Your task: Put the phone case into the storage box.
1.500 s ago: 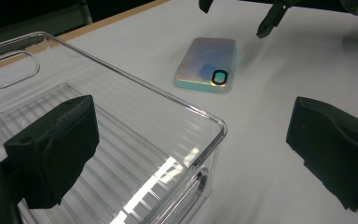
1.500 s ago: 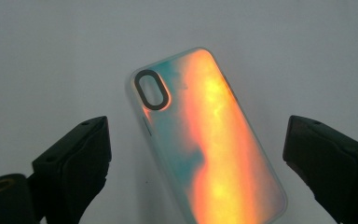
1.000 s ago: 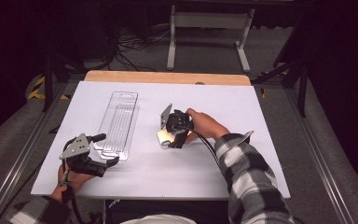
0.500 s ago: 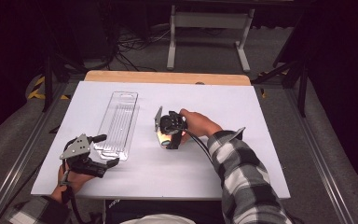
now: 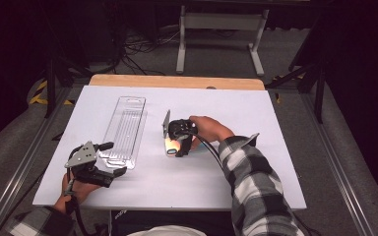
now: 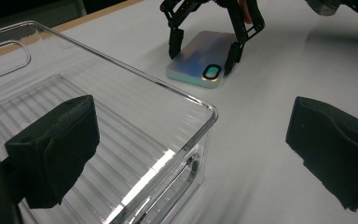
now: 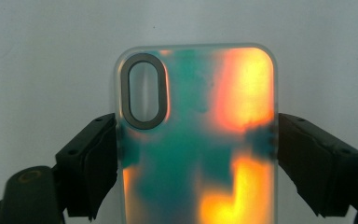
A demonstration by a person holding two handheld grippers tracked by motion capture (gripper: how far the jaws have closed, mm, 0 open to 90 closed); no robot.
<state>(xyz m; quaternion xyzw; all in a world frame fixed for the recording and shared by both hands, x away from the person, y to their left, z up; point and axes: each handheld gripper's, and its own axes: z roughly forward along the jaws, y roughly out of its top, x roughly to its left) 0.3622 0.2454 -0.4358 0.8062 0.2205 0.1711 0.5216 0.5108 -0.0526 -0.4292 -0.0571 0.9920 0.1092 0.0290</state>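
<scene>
Phone case between the right tool's jaws

The right tool (image 5: 173, 146), just closing, grips the phone case (image 7: 198, 140) flat on the worktop (image 5: 275, 162); the left tool (image 6: 191, 154) stands wide.

From my remote seat I see a clear plastic tray (image 5: 125, 130) lying lengthwise on the white desk (image 5: 256, 182), at about ten o'clock from the desk's middle. It is ribbed along its floor and has a slot handle at its far end; in the left gripper view its near corner (image 6: 205, 112) catches a bright glare. A strip of bare wood (image 5: 177, 81) shows along the desk's far edge at twelve o'clock. Beyond it, on the grey floor, stands a pale metal frame (image 5: 219, 29), with dark cables (image 5: 138, 46) tangled at eleven o'clock. Yellow-black tape (image 5: 39, 93) marks the floor at nine o'clock.
</scene>
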